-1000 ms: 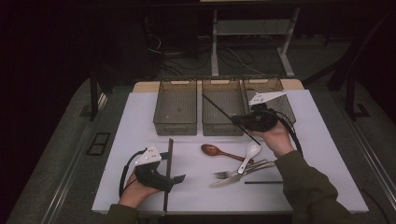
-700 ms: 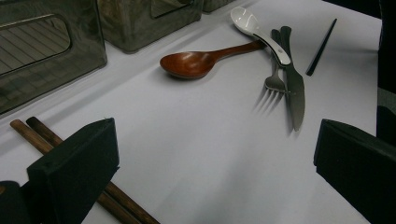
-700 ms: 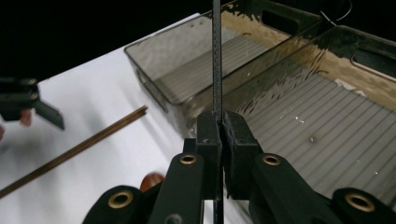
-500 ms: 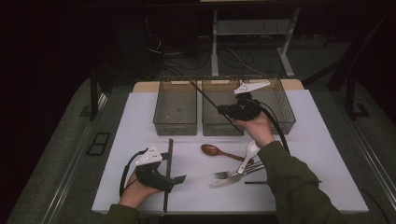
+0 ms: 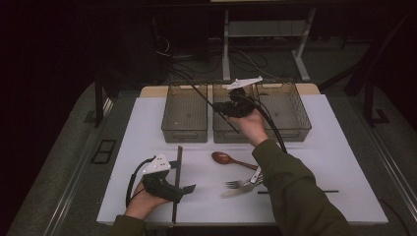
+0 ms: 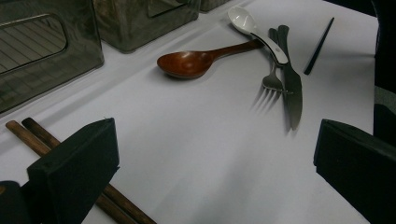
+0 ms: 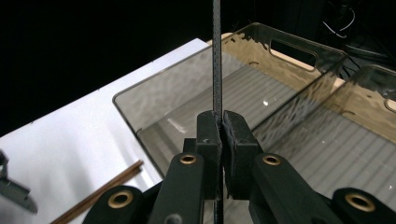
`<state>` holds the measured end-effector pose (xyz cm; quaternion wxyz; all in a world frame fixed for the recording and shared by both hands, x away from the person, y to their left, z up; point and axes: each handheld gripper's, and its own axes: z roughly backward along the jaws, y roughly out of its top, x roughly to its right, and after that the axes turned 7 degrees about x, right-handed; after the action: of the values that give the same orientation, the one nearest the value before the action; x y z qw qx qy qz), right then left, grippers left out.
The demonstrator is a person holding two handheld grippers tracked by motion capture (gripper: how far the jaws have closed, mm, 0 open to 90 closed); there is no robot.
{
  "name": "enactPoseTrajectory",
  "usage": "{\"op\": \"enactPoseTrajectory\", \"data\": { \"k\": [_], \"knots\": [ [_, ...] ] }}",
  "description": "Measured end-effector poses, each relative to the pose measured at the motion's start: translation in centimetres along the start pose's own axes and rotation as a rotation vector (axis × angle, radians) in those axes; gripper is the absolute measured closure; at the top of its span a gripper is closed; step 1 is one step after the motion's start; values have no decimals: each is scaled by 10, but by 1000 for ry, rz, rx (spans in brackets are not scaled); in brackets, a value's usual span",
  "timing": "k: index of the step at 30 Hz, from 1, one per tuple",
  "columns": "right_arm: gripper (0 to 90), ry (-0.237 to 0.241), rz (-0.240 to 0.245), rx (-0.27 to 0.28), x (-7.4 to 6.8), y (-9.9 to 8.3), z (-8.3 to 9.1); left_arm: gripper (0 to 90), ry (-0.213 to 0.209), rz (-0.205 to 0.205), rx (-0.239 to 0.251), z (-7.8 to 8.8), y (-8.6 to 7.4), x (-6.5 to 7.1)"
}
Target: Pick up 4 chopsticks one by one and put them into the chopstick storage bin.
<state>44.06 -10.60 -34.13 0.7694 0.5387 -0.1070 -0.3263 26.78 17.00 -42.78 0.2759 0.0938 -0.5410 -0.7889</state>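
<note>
From the high view, my right tongs (image 5: 231, 109) are over the row of three clear bins at the far edge of the surface (image 5: 147, 128), clamped on a black chopstick (image 5: 199, 96) that slants up and out over the left bin (image 5: 185, 114); my left tongs (image 5: 183, 191) rest near the front left corner, beside the brown chopsticks (image 5: 176, 172), with the wooden spoon (image 5: 223, 158) and fork (image 5: 238, 184) mid-surface and a second black chopstick (image 5: 300, 191) toward the front right. In the left gripper view those tongs (image 6: 215, 158) stand wide with nothing between them. In the right gripper view the tongs (image 7: 222, 135) pinch the black chopstick (image 7: 216, 56) tight, the left bin (image 7: 196, 98) below. To do this well, I judge I should lower the stick lengthwise along the bin, level it so neither end catches the rim, and release only once it is low inside.
</note>
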Motion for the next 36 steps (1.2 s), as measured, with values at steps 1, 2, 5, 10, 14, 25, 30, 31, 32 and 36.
{"op": "enactPoseTrajectory", "data": {
  "k": [1,2,5,10,14,25,30,31,32,36],
  "knots": [
    [855,-3,-2,3,-1,1,-3,0,0,0,-5,0,0,0],
    [855,-1,-6,6,-1,2,-7,0,-2,1,-4,0,0,0],
    [855,-1,-6,1,-2,6,-18,0,-5,1,1,0,0,0],
    [855,-1,-5,1,-7,12,-37,0,-4,4,-10,0,0,0],
    [855,-13,-9,0,-10,15,-53,0,-7,8,-4,0,0,0],
    [854,-3,-5,-11,-22,27,-92,0,-9,7,1,1,1,-1],
    [854,-8,-7,-30,-24,26,-109,0,-14,10,3,1,1,-2],
    [854,-9,-9,-35,-23,25,-112,0,-15,11,3,2,1,-2],
    [854,-12,-15,-42,-23,23,-114,0,-14,14,2,2,1,-2],
    [854,-31,-14,-74,-20,16,-121,0,-15,16,2,1,1,-2]
  ]
}}
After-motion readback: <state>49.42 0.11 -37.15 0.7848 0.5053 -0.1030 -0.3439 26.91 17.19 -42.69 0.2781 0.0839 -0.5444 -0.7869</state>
